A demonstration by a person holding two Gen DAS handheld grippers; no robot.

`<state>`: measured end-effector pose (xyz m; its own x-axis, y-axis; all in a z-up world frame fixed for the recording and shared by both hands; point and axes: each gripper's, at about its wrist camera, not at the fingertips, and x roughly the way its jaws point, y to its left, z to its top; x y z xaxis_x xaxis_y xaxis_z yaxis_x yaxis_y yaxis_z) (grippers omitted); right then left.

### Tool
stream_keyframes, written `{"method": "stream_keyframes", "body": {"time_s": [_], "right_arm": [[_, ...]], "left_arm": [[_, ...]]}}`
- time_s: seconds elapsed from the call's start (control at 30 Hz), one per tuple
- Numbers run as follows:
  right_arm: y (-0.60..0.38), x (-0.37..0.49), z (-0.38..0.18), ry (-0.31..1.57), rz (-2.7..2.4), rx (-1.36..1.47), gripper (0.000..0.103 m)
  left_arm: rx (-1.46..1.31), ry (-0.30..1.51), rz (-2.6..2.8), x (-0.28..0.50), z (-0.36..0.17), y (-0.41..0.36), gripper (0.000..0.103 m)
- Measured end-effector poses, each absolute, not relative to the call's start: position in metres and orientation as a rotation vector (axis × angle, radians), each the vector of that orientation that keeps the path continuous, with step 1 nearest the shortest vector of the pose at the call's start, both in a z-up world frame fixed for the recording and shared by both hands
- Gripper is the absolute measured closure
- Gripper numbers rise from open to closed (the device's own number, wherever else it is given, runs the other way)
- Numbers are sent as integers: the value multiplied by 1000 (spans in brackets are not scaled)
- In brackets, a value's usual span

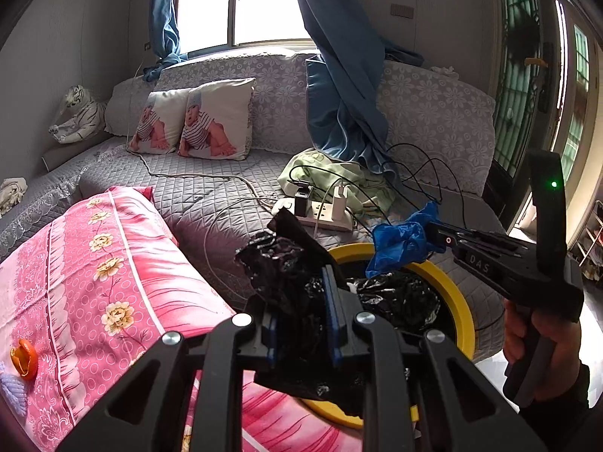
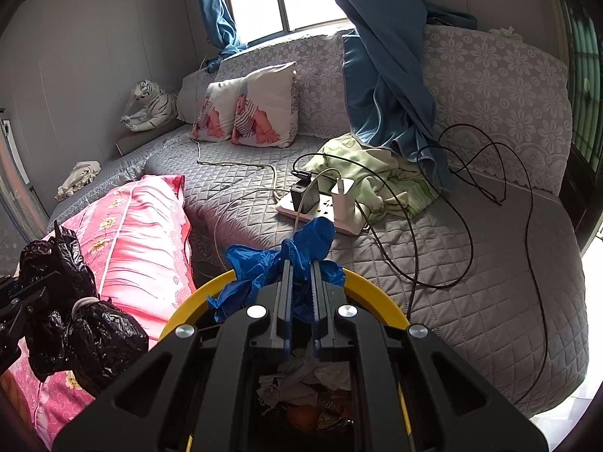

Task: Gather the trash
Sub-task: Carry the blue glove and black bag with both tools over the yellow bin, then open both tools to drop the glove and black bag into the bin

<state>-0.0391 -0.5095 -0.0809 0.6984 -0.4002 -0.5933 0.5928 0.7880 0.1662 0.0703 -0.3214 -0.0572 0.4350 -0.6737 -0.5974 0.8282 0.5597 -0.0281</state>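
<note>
My left gripper is shut on a crumpled black plastic bag, held over the near rim of a yellow-rimmed trash bin. In the right wrist view that black bag hangs at the left, beside the yellow-rimmed trash bin. My right gripper is shut on a blue plastic bag above the bin's far rim. The left wrist view shows the right gripper, in a person's hand, with the blue plastic bag. Crumpled paper and an orange lie in the bin.
The bin stands against a grey quilted bed. A pink pillow lies left of it, with orange peel on its near end. Behind the bin lie a white power strip with chargers, black cables, green cloth and a hanging blue curtain.
</note>
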Motion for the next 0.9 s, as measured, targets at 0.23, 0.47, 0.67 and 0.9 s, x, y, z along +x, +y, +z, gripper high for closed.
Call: {"method": "stream_keyframes", "body": {"time_s": [0.23, 0.47, 0.67, 0.9], "right_arm": [[-520, -46, -96, 602, -592, 384, 96], [-525, -46, -108, 635, -602, 397, 95], [-532, -48, -113, 648, -629, 423, 91], [-532, -52, -110, 639, -631, 430, 71]], "left_arm": [[309, 638, -973, 66, -70, -341, 84], [288, 733, -988, 78, -87, -357, 84], [247, 754, -957, 87, -91, -352, 48], [184, 748, -882, 111, -85, -328, 32]]}}
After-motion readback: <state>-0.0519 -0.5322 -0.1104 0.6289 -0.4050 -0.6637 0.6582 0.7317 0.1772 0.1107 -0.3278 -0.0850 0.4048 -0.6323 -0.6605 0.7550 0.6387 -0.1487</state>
